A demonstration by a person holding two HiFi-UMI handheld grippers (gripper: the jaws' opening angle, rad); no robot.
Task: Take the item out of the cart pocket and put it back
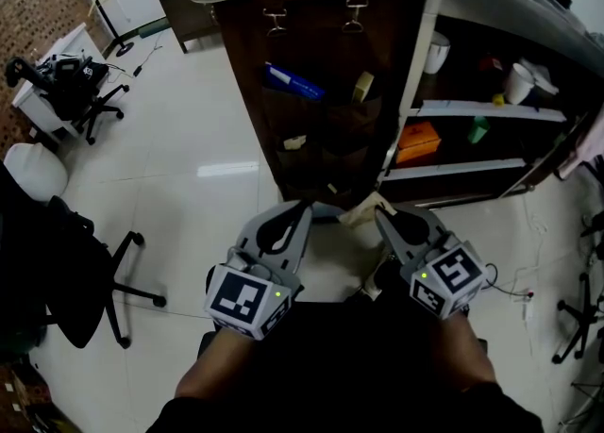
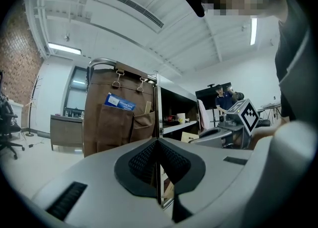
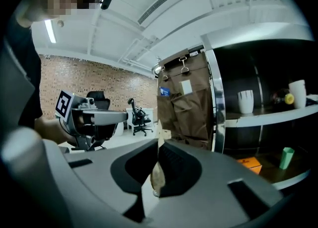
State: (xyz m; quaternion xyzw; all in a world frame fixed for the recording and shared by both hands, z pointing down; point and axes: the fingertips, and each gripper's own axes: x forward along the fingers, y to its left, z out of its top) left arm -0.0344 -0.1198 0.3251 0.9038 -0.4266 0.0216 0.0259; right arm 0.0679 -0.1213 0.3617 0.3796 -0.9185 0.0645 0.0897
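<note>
Item clear of cart pockets

Right hand-held gripper was clamped on a flat tan item, held just in front of the lower edge of the brown pocket organiser that hung on the cart. Left hand-held gripper hovered beside it, jaws together and empty. A blue packet sat in an upper pocket.

I see a brown hanging organizer, a blue packet in its top pocket, a tan item below it and an orange box to its right.
</note>
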